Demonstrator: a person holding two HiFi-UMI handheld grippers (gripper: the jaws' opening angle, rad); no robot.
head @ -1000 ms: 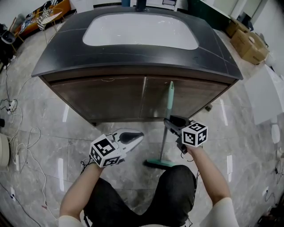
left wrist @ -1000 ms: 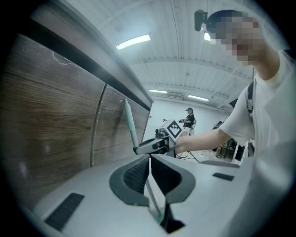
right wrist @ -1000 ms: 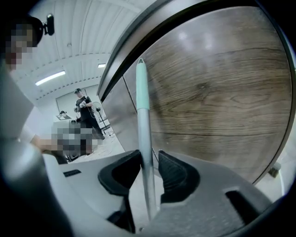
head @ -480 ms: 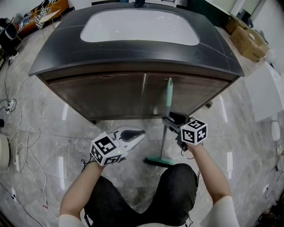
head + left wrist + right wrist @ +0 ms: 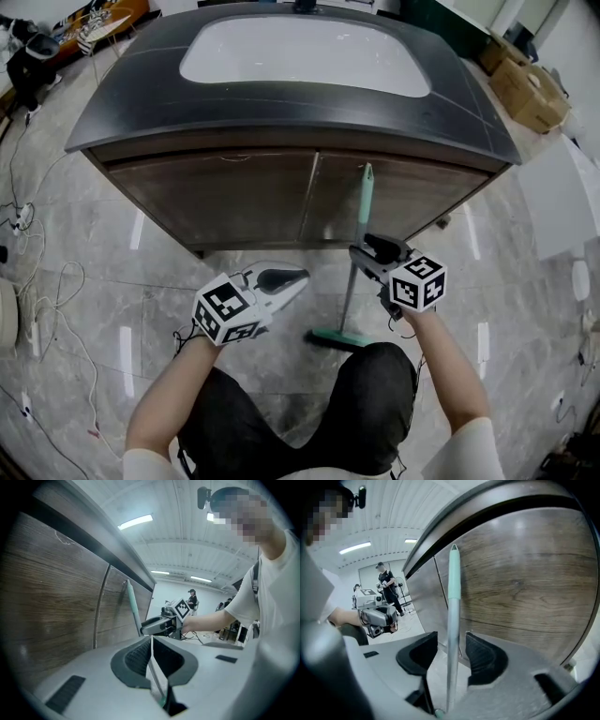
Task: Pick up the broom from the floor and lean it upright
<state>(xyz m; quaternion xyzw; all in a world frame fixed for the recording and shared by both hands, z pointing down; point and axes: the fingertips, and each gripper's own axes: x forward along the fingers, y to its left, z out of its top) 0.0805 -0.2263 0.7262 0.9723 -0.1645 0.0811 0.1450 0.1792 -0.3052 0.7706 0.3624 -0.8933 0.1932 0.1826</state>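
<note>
Down in front of the wooden cabinet (image 5: 234, 192), one broom (image 5: 350, 286) is standing with two grippers hovering near it, and one white basin (image 5: 305, 56) is sitting in the dark countertop (image 5: 122, 103) above. That broom is showing a thin silver shaft, a pale green grip (image 5: 365, 199) up top and a green head (image 5: 333, 339) on the grey marble floor (image 5: 169, 281). It is standing nearly upright, leaning against the cabinet front. The right gripper (image 5: 367, 255) is holding its jaws apart around the shaft, its pads (image 5: 480, 656) leaving a gap on either side. The left gripper (image 5: 291, 277) is hanging off to the broom's left, jaws pressed together on nothing.
</note>
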